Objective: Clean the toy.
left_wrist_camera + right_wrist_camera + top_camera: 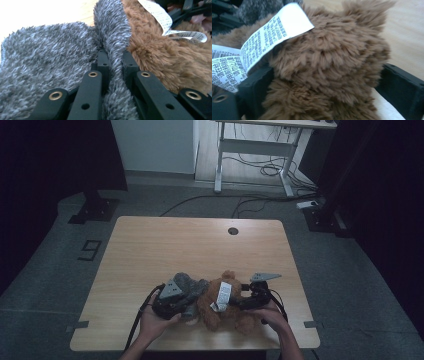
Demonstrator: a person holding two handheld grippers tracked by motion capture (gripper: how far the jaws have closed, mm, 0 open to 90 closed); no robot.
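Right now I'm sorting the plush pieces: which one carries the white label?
The brown plush, right of the grey plush; its white label sticks up from the brown fur.

Light wood table [150, 250], rounded corners, standing on grey floor [60, 270]. Dark round cable hole [233, 231] near far edge, right of middle. Far and middle tabletop bare. Near front edge, lying on top: brown plush toy [220, 306] with white printed label [223, 295]; grey plush piece [189, 285] just beside it on left, touching. Grey tape marks on floor at both front corners. Dark "9" mark [90, 250] on floor left of table.
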